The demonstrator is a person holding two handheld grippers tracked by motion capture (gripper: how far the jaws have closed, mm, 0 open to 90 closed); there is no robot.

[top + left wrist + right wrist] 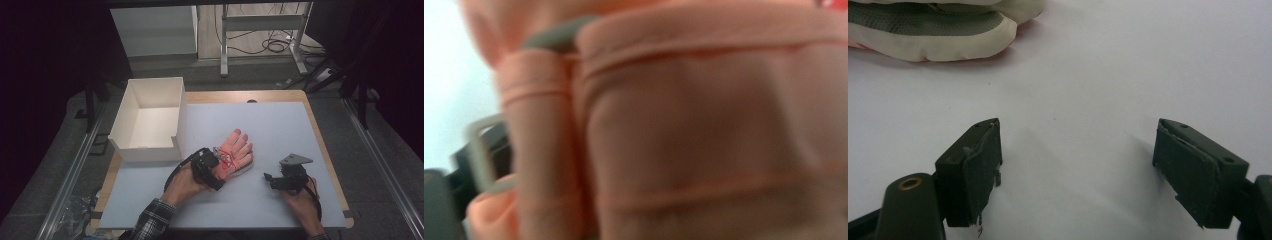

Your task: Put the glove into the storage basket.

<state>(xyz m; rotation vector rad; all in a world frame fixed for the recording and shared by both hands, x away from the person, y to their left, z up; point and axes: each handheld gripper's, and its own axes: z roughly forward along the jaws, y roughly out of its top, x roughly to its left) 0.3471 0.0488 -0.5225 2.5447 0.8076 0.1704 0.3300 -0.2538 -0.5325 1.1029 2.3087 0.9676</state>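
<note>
A salmon-pink glove point(236, 150) lies palm-side down in the middle of the white table, its fingers pointing to the far right. My left gripper point(220, 165) sits at the glove's cuff, held by a hand in a plaid sleeve. The left gripper view is blurred, with the glove's fabric point(704, 125) pressed up close and the jaws hidden, so their grip cannot be made out. My right gripper point(268, 178) rests low on the table to the right of the glove. In the right gripper view it point(1078, 145) stands open over bare table, with the glove's edge point(933, 30) farther off.
An open white box point(181, 115) stands at the table's far left, just behind the glove. The white mat point(280, 125) stretches to the right and back. Table legs and cables are on the floor beyond the far edge.
</note>
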